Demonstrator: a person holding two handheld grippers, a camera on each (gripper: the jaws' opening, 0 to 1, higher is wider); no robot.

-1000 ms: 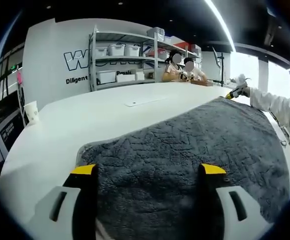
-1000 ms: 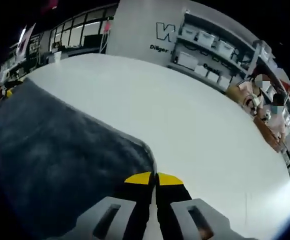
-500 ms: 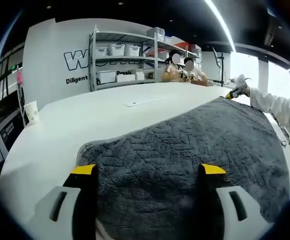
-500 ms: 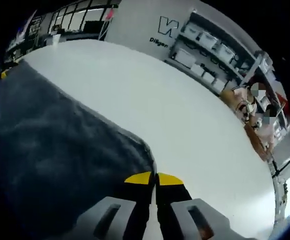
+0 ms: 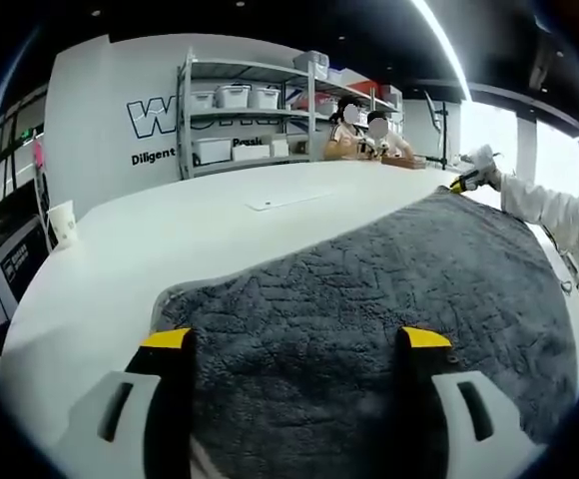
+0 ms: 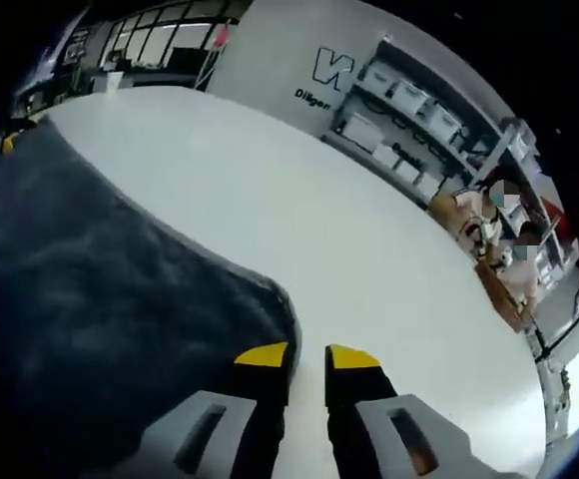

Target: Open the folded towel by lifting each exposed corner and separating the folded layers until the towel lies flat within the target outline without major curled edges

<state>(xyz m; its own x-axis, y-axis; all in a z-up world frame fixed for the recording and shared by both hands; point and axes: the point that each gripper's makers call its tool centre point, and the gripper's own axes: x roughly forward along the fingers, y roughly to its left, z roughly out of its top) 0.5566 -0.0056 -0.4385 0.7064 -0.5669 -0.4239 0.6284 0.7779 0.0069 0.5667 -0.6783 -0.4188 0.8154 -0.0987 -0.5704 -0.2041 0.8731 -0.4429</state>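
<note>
A dark grey textured towel lies spread on the white table. My left gripper stands open over the towel's near edge, its yellow-tipped jaws wide apart with nothing between them. Across the towel, at its far corner, a hand in a white sleeve holds my right gripper. In the right gripper view the towel lies to the left, its rounded corner just ahead of the left jaw. My right gripper is open by a narrow gap, with bare table showing between the tips.
A paper cup stands at the table's left edge and a flat white sheet lies mid-table. Behind are shelves with bins and seated people. Bare table stretches ahead of the right gripper.
My right gripper's jaws, shut tip to tip before, have parted a little, and the towel corner lies on the table. The left gripper view is unchanged.
</note>
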